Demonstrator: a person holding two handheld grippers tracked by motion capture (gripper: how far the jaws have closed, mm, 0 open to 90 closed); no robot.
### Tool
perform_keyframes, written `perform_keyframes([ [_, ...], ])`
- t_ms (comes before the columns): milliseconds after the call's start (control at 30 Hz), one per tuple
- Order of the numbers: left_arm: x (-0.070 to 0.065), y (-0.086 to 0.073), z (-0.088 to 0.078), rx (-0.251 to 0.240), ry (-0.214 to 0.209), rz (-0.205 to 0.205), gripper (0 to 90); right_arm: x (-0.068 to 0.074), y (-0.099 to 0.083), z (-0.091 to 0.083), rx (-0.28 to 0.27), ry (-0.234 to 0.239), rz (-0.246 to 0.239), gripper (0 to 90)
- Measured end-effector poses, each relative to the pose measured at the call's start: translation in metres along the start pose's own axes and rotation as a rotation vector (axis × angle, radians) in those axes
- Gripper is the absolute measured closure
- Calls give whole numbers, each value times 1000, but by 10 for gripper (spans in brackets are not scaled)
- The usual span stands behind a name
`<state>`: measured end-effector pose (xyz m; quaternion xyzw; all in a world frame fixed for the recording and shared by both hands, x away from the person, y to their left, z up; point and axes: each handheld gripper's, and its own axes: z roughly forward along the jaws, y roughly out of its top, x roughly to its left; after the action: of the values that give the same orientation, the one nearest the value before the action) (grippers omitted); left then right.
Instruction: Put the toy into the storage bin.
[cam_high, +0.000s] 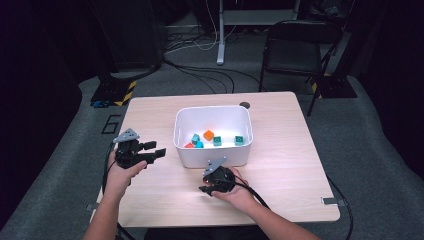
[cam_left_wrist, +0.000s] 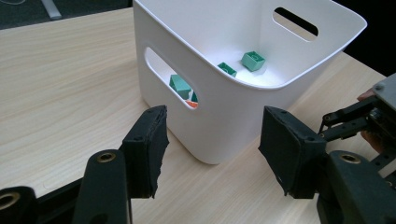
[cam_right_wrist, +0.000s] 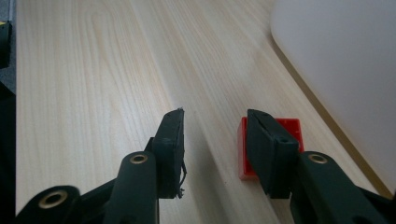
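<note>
- Step in hand, by my reading: picking a red brick (cam_right_wrist: 285, 135) off the surface (cam_high: 280, 180) to go into the white bin (cam_high: 212, 155).
- Right gripper (cam_right_wrist: 212, 140), low over the surface just in front of the bin's near wall: jaws apart and gripping nothing. The red brick lies flat by the right-hand jaw, mostly behind and outside it, not between the pads. Whether that jaw touches the brick cannot be told.
- Next move calls for a small sideways shift toward the bin so both pads straddle the brick, then a close. Room is tight: the brick sits near the bin wall, so the outer jaw must slip between the two.
- Left gripper (cam_left_wrist: 212, 144): held near the bin's left end, jaws released and wide, nothing between them, aimed at the bin's corner and handle slot.
- White bin contents, from the high view: an orange block (cam_high: 208, 135), two green blocks (cam_high: 217, 141) (cam_high: 239, 140), pale blue pieces (cam_high: 196, 140), a red piece (cam_high: 189, 145) at the near left. All loose on the bottom, plenty of room left.
- Left gripper view confirms green blocks (cam_left_wrist: 253, 60) inside, more seen through the slot.
</note>
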<state>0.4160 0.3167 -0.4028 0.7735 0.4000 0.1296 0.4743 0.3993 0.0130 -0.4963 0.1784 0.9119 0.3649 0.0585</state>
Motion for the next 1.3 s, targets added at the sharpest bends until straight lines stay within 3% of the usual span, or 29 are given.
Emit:
perform_keyframes([
  [167, 0, 0, 1, 3, 1, 4, 413, -5, 1, -7, -31, -32, 6, 550],
  [233, 0, 0, 1, 4, 1, 5, 413, -9, 0, -8, -30, -50, 32, 535],
  [400, 0, -1, 2, 8, -3, -4, 413, -17, -2, -5, -20, -81, 39, 499],
  [600, 0, -1, 2, 7, -2, 3, 413, -20, -5, 4, 29, -81, 50, 505],
  [633, 0, -1, 2, 9, -4, -2, 413, -22, -6, 8, 39, -79, 43, 551],
  [800, 1, -1, 1, 4, 0, 0, 413, -21, -3, 7, 51, -40, 43, 584],
  [1000, 1, -1, 1, 4, 1, 0, 413, -14, 17, -11, 21, 6, 43, 584],
  [1300, 3, -1, 0, 0, 5, -13, 413, -16, 67, -61, -49, 33, 29, 585],
])
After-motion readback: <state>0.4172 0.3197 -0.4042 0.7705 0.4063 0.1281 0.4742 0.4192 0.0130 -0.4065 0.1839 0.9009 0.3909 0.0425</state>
